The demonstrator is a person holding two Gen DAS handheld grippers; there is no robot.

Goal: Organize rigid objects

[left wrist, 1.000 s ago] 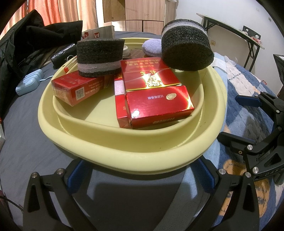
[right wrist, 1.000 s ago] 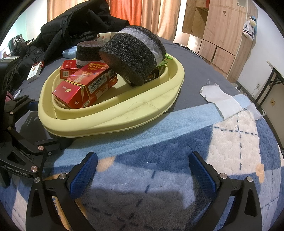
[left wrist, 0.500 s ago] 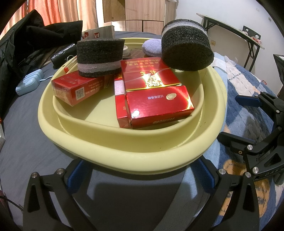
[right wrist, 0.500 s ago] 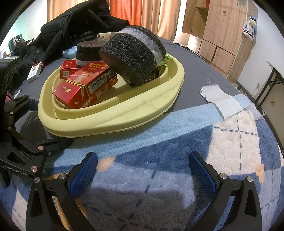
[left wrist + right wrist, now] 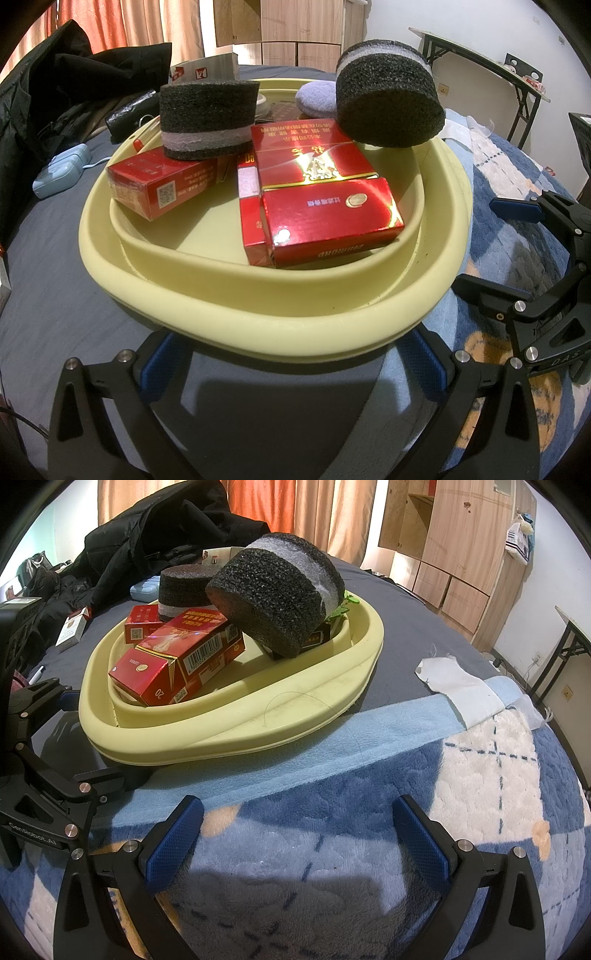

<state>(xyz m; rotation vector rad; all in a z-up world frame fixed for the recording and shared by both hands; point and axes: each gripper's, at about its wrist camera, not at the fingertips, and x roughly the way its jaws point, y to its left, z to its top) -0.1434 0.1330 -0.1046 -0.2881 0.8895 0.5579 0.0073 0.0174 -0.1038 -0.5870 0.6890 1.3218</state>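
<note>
While both grippers rest low over the bed, a pale yellow basin (image 5: 266,321) sits on the dark grey sheet (image 5: 48,288) just beside the near edge of a blue checked blanket (image 5: 424,812). The left gripper (image 5: 291,363) has its blue-padded fingers (image 5: 157,360) spread wide, one on each side of the basin's near rim, and holds nothing; whether the pads touch the rim cannot be told. The right gripper (image 5: 291,834) is also spread wide and empty, its fingers (image 5: 421,840) over the blanket, near the basin but apart from it.

Inside the basin, a large red carton (image 5: 314,195) lies tilted toward the near wall. A smaller red box (image 5: 162,182) lies by the left wall, with a black foam cylinder (image 5: 208,118) standing upright on it. A second black foam cylinder (image 5: 388,99) is tipped on its side at the far right, leaning over the rim and the carton. A lilac puff (image 5: 314,101) lies behind them near the far wall.

On the sheet to the left of the basin lies a light blue case (image 5: 61,170), and dark clothing (image 5: 155,535) is heaped toward the far left corner of the bed. A white cloth scrap (image 5: 458,686) lies at the blanket's far edge.
</note>
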